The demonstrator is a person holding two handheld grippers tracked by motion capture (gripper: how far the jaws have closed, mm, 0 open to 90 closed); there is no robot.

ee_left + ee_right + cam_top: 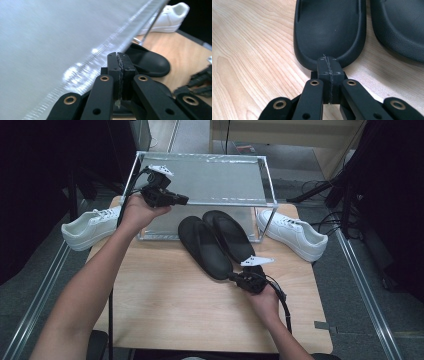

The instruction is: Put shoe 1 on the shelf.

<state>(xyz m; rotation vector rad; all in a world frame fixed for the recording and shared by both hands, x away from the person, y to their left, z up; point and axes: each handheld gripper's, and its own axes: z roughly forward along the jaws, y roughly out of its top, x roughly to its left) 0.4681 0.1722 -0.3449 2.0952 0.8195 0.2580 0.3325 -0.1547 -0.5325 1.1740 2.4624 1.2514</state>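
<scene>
While both grippers' jaws are together, empty, the left slipper (204, 247) lies heel toward the right gripper (235, 278), toe under the rack (200, 180).

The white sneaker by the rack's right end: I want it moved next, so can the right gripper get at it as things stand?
Probably yes. The white sneaker lies in the open on the table, beyond the right gripper, whose shut fingers sit at the heel of the left black slipper. Only bare table lies between; it must open first.

Dim, even overhead light w/ dark surroundings; glare on rack shelf (82, 67), which is motion-blurred in left gripper view.
</scene>
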